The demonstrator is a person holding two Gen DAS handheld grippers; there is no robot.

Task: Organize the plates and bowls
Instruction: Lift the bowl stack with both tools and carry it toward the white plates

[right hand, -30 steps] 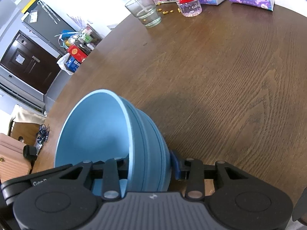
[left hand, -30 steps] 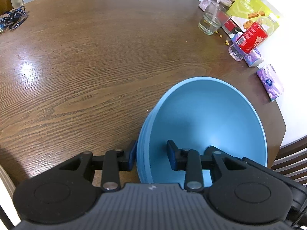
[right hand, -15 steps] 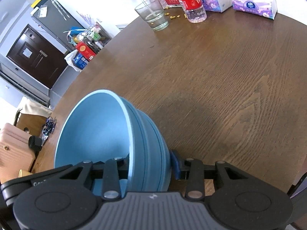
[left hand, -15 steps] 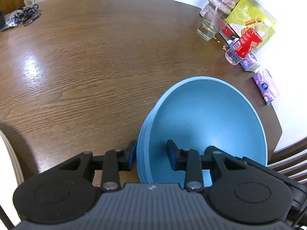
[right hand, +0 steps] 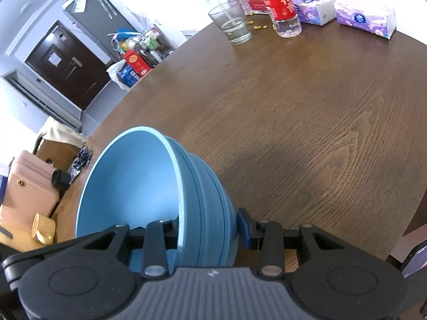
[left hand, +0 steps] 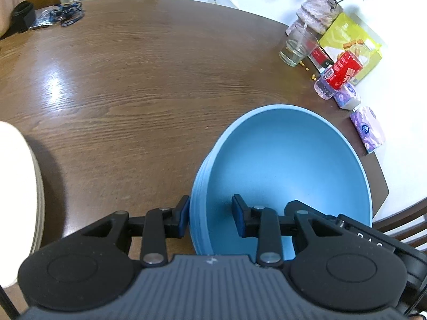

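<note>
A stack of several nested light-blue bowls (left hand: 288, 165) hangs above the brown wooden table (left hand: 149, 85), gripped from both sides. My left gripper (left hand: 210, 217) is shut on the stack's rim, one finger outside the wall and the other inside. My right gripper (right hand: 210, 230) is shut on the opposite rim of the blue bowls (right hand: 133, 186), its left finger inside and its right finger against the outer wall. A stack of white plates (left hand: 18, 194) shows at the left edge of the left wrist view.
At the table's far edge stand a drinking glass (left hand: 297, 46), a red-labelled bottle (left hand: 339, 76), purple tissue packs (left hand: 367, 129), a yellow-green snack bag (left hand: 349, 42) and a vase (left hand: 319, 9). A lanyard (left hand: 68, 16) lies far left. A chair back (left hand: 400, 226) is at the right.
Both grippers have lifted the blue bowl stack and carried it back over the table. The far items look smaller, and the white plates have come into the left wrist view.
</note>
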